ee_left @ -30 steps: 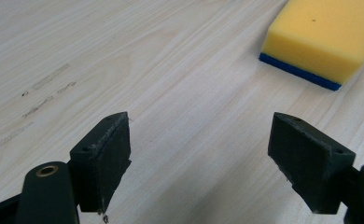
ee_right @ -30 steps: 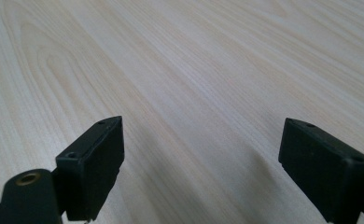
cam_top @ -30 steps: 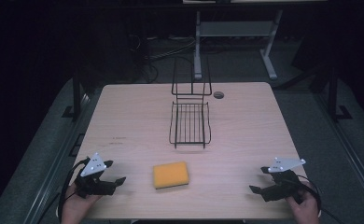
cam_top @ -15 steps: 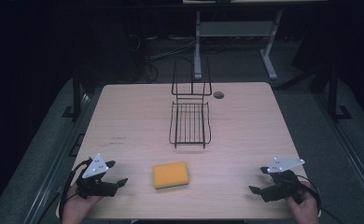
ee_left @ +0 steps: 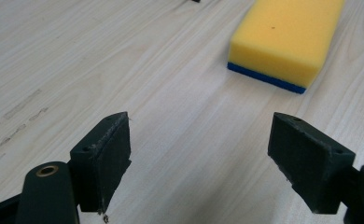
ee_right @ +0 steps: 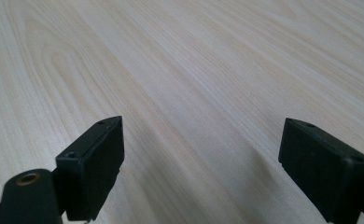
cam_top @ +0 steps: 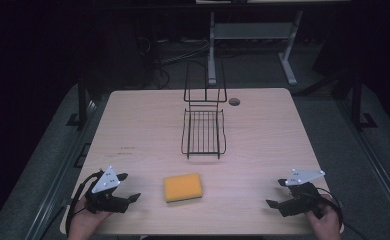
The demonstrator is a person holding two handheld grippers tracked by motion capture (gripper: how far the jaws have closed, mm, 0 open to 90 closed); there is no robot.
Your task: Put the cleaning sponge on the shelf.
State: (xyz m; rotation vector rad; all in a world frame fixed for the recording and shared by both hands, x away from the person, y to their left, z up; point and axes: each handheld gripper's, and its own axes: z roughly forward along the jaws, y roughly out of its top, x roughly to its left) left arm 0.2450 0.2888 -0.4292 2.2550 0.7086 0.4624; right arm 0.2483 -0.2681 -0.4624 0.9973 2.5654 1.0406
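Sponge (cam_top: 183, 187) lying flat on table (cam_top: 263, 130), near front edge, between grippers. Left gripper (cam_top: 125, 188) sitting near it, jaws wide open, gripping nothing. Right gripper (cam_top: 278, 199) sitting well apart, jaws gaping too.

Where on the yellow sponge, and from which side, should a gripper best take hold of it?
Probably across its two long sides, coming down from above with the left gripper, the nearer one, jaws open. The sponge lies flat on the table, its blue layer underneath, so only its sides offer grip.
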